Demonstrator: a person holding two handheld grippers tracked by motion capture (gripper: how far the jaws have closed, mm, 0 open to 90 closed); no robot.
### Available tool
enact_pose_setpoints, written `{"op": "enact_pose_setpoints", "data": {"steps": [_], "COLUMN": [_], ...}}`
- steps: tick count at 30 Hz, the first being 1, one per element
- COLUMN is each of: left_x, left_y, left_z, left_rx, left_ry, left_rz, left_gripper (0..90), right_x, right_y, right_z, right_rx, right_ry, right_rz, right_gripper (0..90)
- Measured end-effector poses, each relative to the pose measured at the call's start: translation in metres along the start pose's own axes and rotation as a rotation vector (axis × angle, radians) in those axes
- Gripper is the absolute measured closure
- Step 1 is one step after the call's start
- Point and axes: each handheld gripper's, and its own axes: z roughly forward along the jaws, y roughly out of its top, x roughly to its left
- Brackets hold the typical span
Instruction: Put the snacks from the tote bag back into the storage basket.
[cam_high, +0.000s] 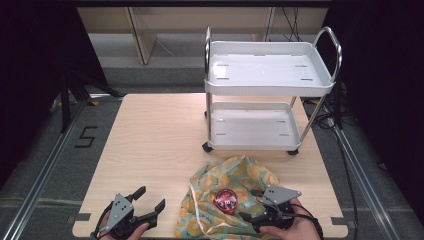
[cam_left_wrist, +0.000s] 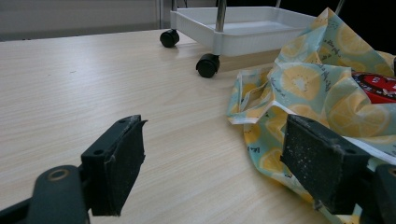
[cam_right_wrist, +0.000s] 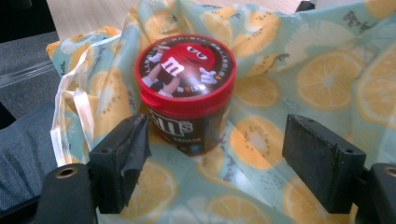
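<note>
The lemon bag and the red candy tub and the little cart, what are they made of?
The lemon bag looks like thin, slightly shiny coated cloth or plastic: it crumples softly and has a clear plastic handle. The candy tub seems hard glossy plastic, with light glinting on its red lid. The cart has white trays, probably plastic or painted metal, and shiny metal posts.

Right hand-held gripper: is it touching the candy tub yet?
Apart. The right gripper view shows the right hand-held gripper open, lemon-print cloth visible between both pads and the candy tub.
</note>
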Motion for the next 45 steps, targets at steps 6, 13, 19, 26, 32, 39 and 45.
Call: {"op": "enact_pose_setpoints", "data": {"steps": [6,13,19,26,32,39,45], "left_x": [0.0,-0.001,0.0,-0.001,-0.001,-0.001,-0.001], "left_y": [0.0,0.0,0.0,0.0,0.0,0.0,0.0], "left_z": [-0.001,0.0,0.0,0.0,0.0,0.0,0.0], "left_rx": [0.004,0.0,-0.008,-0.001,0.0,0.0,-0.007], "left_ry": [0.006,-0.006,-0.014,-0.008,-0.012,-0.013,-0.017], "left_rz": [-0.006,-0.006,-0.005,-0.007,-0.004,-0.003,-0.004], "left_gripper": [20.4,20.3,20.3,20.3,20.4,20.3,20.3], "right_x": [0.004,0.006,0.009,0.008,0.007,0.008,0.008], "right_y": [0.01,0.02,0.023,0.027,0.029,0.028,0.025], "right_z": [0.008,0.022,0.032,0.043,0.055,0.064,0.071], "right_rx": [0.008,0.037,0.054,0.084,0.108,0.112,0.125], "right_ry": [0.027,0.027,0.04,0.037,0.054,0.056,0.069], "right_rz": [-0.023,-0.042,-0.047,-0.052,-0.072,-0.08,-0.092], "right_gripper": [22.9,21.8,20.9,19.3,18.3,19.4,21.9]}}
